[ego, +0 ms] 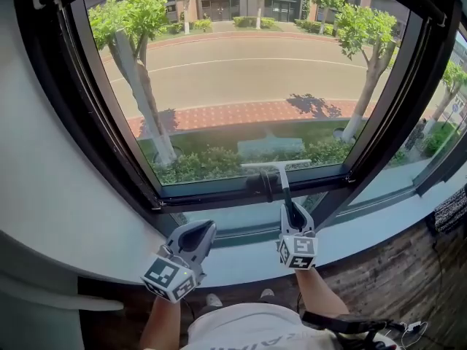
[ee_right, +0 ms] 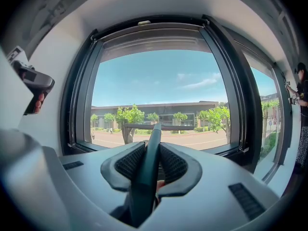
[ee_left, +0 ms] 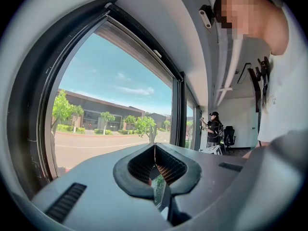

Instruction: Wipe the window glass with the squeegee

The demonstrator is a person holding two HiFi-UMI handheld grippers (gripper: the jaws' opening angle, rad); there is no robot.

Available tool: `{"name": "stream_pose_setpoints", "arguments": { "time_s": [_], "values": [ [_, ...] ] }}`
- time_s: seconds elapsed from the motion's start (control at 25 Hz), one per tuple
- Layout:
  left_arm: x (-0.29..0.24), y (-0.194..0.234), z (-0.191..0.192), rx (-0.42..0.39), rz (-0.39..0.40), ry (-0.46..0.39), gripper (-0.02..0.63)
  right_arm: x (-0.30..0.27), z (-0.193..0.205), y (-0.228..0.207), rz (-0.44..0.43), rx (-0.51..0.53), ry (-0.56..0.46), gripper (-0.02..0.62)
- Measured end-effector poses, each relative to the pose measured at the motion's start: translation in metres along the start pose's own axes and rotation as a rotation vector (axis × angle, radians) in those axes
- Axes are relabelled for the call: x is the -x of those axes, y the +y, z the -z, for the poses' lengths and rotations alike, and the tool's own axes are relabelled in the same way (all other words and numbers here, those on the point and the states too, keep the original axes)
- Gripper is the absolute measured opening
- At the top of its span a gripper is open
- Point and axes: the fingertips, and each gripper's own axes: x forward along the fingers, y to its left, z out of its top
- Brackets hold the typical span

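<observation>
The squeegee (ego: 277,168) has a pale T-shaped blade on a dark handle, and the blade lies against the bottom of the window glass (ego: 248,71), just above the lower frame. My right gripper (ego: 293,211) is shut on the handle, below the blade. In the right gripper view the handle (ee_right: 149,165) runs up between the jaws to the blade (ee_right: 161,127), in front of the glass (ee_right: 159,81). My left gripper (ego: 201,227) hangs left of it over the sill, shut with nothing in it; its jaws meet (ee_left: 155,147) beside the glass (ee_left: 106,100).
A thick black window frame (ego: 219,195) and a pale sill (ego: 379,232) run below the glass. A second pane (ego: 430,144) adjoins at the right. Wooden floor (ego: 394,283) lies beneath me. Another person (ee_left: 213,129) stands far off by a chair (ee_left: 229,136).
</observation>
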Motion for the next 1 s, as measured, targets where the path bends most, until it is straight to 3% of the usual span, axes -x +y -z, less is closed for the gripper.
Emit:
{"name": "stream_pose_setpoints", "arguments": {
  "time_s": [0.48,0.76,1.0],
  "values": [
    [0.033,0.007,-0.003,-0.027,-0.034,-0.009,0.018,0.018,-0.06,0.029,-0.033,0.005,-0.111,0.101],
    [0.053,0.008,0.012,-0.026,0.024,0.007,0.018,0.041,-0.091,0.055,-0.018,-0.006,-0.175,0.101],
    [0.07,0.021,0.015,-0.021,0.031,0.006,0.018,0.062,-0.092,0.076,-0.015,-0.015,-0.183,0.101]
  ]
}}
